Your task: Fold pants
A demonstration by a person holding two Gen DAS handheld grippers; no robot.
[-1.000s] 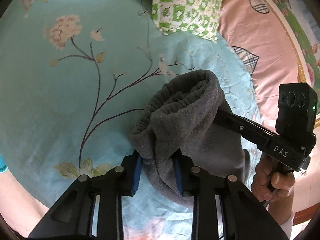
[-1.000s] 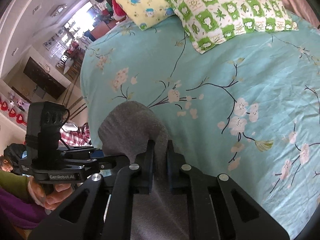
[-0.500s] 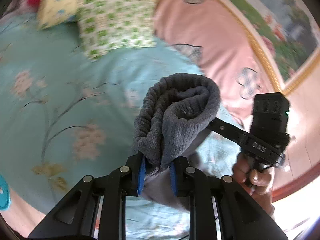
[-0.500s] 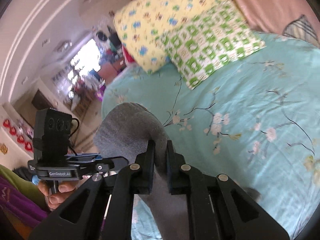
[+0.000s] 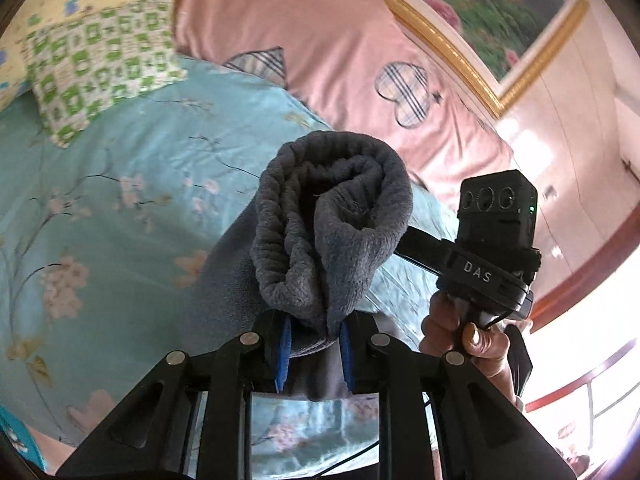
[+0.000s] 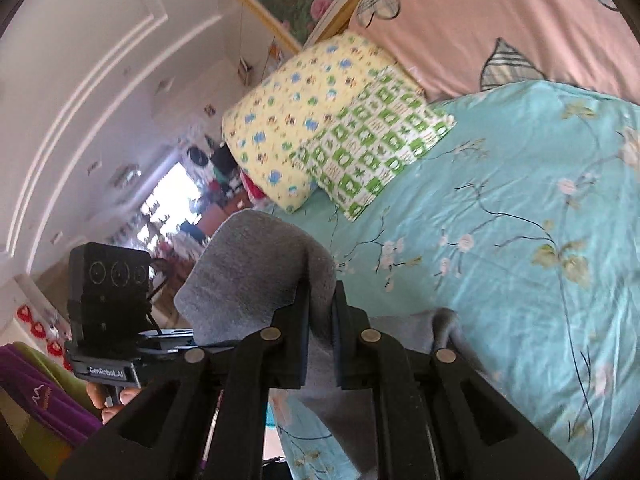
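The grey fleece pants (image 5: pixel 332 216) hang bunched from both grippers, lifted above the turquoise flowered bed sheet (image 5: pixel 120 184). My left gripper (image 5: pixel 312 344) is shut on the ribbed waistband edge; the cloth bulges up in a loop ahead of the jaws. My right gripper (image 6: pixel 322 320) is shut on another part of the pants (image 6: pixel 252 272), with cloth draping down below it onto the sheet (image 6: pixel 520 240). The right gripper also shows in the left wrist view (image 5: pixel 404 240), and the left gripper's body (image 6: pixel 108 320) shows in the right wrist view. The pants' legs are mostly hidden.
A green checked pillow (image 6: pixel 372 148) and a yellow patterned pillow (image 6: pixel 296 120) lie at the head of the bed. A pink headboard cover (image 5: pixel 340 52) and a gold-framed picture (image 5: pixel 500 12) stand behind. The room's furniture shows at far left (image 6: pixel 172 216).
Both grippers have risen and tilted upward with the pants, so the headboard, picture and wall have come into view. The grip on the cloth is unchanged.
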